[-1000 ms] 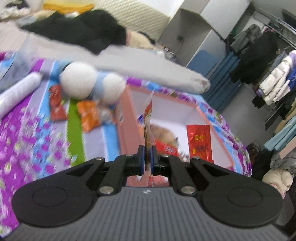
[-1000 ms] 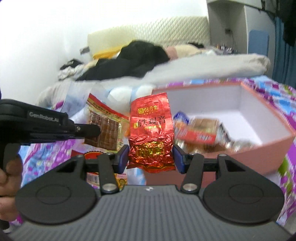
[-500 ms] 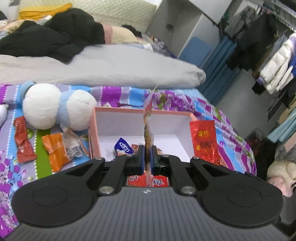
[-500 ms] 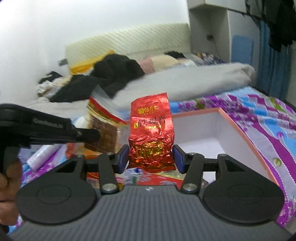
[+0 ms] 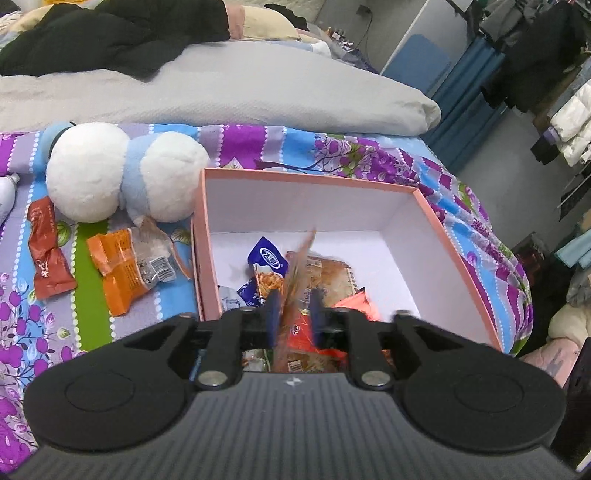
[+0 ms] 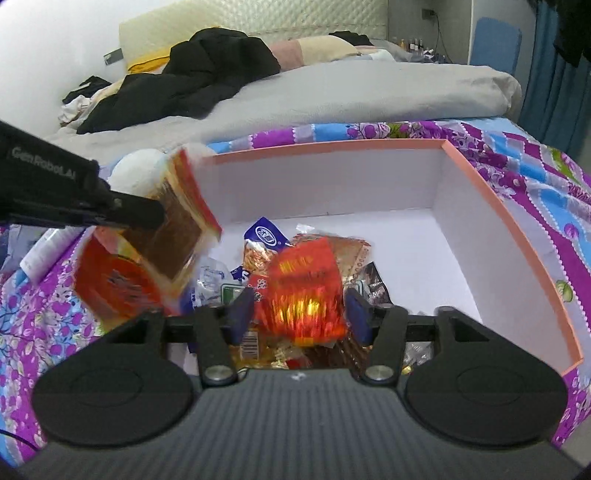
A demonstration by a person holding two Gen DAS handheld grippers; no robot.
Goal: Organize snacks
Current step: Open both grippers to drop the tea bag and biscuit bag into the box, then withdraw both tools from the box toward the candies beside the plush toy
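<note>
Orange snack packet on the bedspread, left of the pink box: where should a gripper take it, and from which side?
Probably from above, jaws across the narrow width of the orange snack packet. It lies flat on the bedspread, long axis running away from the camera, clear of the pink box wall. Grip the fuller orange body, not the crinkled clear end near the plush toy.

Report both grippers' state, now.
Left gripper: opening, flat snack packet slipping between loose jaws.
Right gripper: opening, red foil packet dropping free over the box.

bed (image 5: 258, 92): grey duvet | headboard (image 6: 258, 22): cream | curtain (image 5: 469, 92): blue
</note>
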